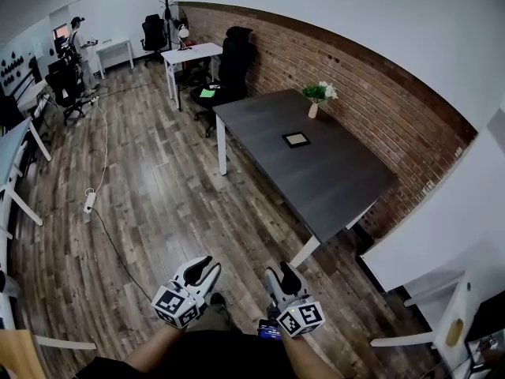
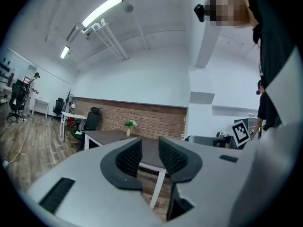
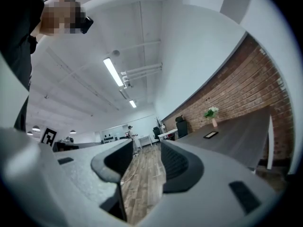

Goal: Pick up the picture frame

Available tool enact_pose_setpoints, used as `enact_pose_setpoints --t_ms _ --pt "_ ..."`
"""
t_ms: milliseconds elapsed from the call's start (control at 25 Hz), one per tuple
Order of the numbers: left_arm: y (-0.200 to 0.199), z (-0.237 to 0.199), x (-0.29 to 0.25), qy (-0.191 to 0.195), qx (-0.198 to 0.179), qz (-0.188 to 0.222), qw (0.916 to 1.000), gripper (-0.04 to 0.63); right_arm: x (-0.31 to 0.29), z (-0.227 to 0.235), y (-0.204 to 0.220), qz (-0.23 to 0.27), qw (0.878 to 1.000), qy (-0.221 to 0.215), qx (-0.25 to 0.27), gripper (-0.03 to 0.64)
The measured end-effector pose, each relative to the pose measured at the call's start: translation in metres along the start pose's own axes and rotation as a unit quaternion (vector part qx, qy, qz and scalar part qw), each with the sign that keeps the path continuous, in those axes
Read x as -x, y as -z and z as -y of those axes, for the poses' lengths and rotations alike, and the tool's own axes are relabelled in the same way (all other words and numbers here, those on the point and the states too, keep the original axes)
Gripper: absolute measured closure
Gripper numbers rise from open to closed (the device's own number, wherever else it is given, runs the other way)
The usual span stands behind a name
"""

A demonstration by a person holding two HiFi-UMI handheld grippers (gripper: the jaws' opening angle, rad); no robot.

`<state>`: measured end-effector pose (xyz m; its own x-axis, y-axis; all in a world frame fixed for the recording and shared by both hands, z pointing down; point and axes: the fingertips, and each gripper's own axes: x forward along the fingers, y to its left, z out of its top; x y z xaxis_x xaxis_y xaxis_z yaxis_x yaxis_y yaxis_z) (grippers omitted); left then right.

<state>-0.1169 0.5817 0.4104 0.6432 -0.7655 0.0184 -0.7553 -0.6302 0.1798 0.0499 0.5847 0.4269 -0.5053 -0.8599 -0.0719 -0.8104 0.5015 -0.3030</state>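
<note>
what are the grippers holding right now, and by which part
Nothing. The left gripper and the right gripper both have their jaws apart and empty. The picture frame lies on the dark table, far from both.

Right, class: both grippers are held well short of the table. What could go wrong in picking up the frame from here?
1. The small dark picture frame lies flat on the dark grey table, so the jaws may push it along rather than catch its low edge.
2. The pink vase of white flowers stands near the frame; an overshooting reach could tip it.
</note>
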Motion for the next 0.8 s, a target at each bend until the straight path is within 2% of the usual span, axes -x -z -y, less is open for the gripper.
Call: enact_pose_setpoints --t_ms 200,440,800 --pt "0.003 -0.032 -0.027 -0.024 -0.002 0.01 0.9997 0.495 -0.03 0.026 -0.006 0.0 0.999 0.025 0.027 0.43" --pt "0.011 -0.076 -0.085 -0.003 0.02 -0.001 0.9998 0.495 -0.084 0.064 -0.002 -0.016 0.999 0.039 0.024 0.43" --pt "-0.01 -0.178 -0.176 0.005 0.036 -0.002 0.9993 0.495 -0.224 0.103 -0.011 -0.031 0.998 0.034 0.031 0.43"
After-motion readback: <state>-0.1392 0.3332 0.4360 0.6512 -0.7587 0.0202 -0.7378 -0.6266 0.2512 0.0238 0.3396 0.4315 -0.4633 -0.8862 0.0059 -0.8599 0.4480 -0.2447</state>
